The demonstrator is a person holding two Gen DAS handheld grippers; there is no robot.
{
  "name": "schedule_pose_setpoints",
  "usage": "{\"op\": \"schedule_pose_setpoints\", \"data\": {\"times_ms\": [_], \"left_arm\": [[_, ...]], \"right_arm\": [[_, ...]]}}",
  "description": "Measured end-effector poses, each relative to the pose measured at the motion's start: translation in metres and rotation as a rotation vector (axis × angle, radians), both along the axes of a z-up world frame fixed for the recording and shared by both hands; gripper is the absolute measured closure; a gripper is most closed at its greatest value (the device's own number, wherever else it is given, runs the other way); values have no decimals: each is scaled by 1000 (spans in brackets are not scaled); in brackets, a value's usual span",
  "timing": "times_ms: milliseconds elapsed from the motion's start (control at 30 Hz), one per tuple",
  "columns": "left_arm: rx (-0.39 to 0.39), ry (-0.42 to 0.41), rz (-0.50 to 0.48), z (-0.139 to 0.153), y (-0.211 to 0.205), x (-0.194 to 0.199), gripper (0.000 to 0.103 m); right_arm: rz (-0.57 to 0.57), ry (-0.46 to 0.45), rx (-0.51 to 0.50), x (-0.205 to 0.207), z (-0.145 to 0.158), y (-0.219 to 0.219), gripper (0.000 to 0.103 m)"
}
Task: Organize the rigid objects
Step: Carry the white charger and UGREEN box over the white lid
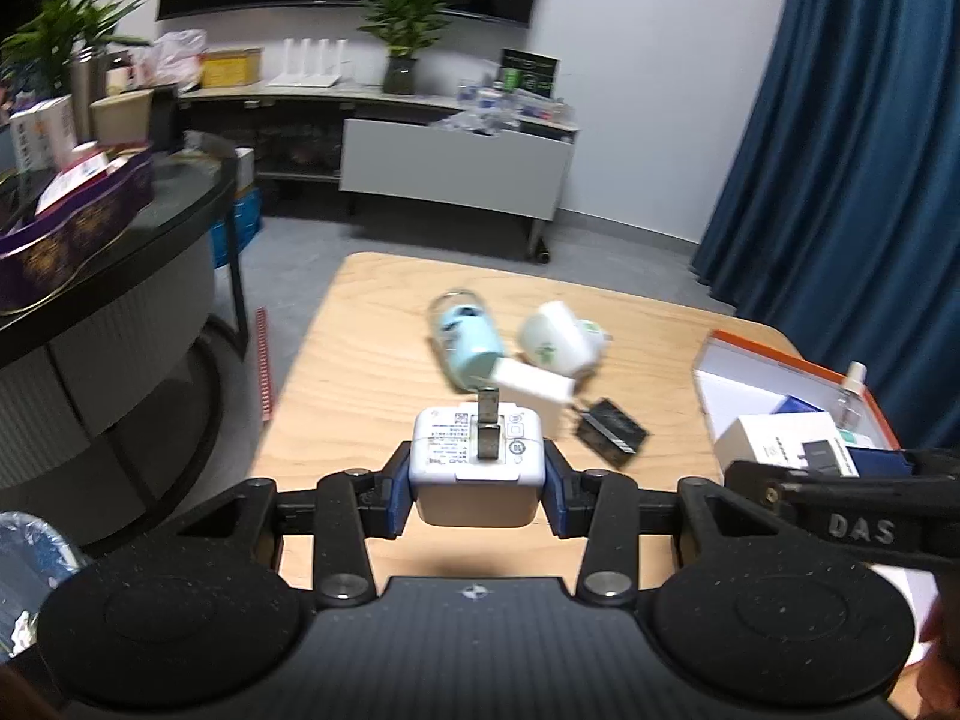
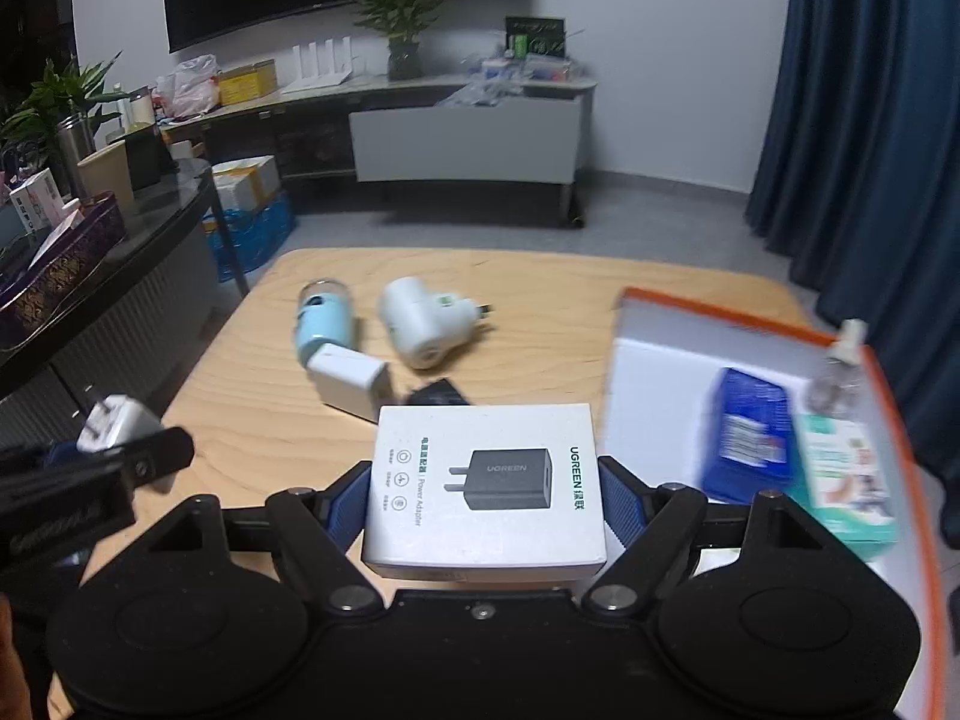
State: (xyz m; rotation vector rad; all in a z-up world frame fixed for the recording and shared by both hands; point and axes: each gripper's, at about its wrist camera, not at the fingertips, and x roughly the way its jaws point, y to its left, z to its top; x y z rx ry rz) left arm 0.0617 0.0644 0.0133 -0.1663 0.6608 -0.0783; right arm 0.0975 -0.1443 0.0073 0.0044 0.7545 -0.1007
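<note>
Left gripper (image 1: 478,477) clamps the charger (image 1: 477,462), right gripper (image 2: 483,495) the box (image 2: 485,489); best carry each level toward the tray (image 2: 654,324) at frame right

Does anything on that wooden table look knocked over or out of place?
Yes. The pale blue bottle and the white round gadget lie tipped on their sides, bunched with a white charger and a small black item mid-table, outside the orange-edged box. Nothing looks spilled or broken.
</note>
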Motion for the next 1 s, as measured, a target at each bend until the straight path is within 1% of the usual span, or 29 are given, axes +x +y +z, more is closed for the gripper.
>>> {"op": "schedule_pose_setpoints", "data": {"times_ms": [267, 367, 700, 1000], "left_arm": [[8, -14, -87, 8, -38, -8, 61], [9, -16, -109, 10, -47, -12, 61], [0, -5, -159, 15, -79, -18, 61], [0, 2, -233, 17, -109, -24, 61]], "right_arm": [[-61, -4, -10, -37, 12, -33, 11], [-82, -15, 10, -47, 15, -45, 11], [-149, -55, 26, -73, 18, -78, 11], [-203, -85, 23, -96, 21, -103, 11]]}}
